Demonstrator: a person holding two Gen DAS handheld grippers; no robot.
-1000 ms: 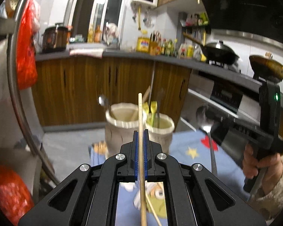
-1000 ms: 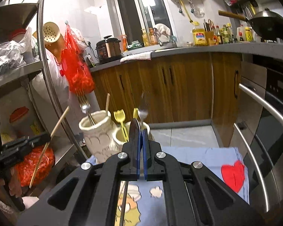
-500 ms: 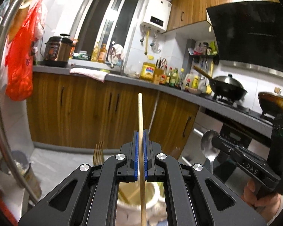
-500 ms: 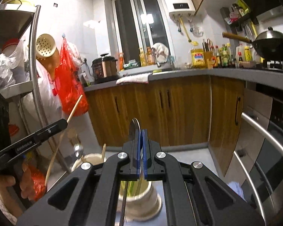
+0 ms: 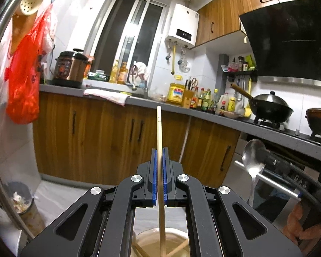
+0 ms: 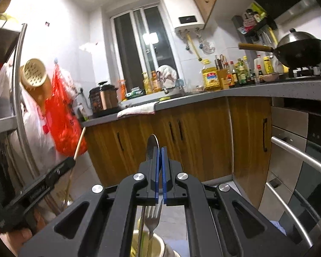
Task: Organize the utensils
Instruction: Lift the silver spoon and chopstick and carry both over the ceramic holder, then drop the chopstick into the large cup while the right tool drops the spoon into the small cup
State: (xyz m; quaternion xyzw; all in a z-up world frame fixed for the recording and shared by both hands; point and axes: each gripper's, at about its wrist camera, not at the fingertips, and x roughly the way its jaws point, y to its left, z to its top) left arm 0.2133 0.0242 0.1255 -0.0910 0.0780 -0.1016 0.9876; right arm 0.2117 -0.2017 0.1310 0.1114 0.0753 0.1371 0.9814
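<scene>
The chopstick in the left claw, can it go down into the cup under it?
Probably yes. The chopstick stands upright in the shut left claw, its lower end already over the cup's open mouth, nothing blocking.

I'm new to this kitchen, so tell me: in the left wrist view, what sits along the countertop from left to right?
Pressure cooker → folded cloth → yellow oil jug → knife block → sauce bottles → black wok → brown pot.
</scene>
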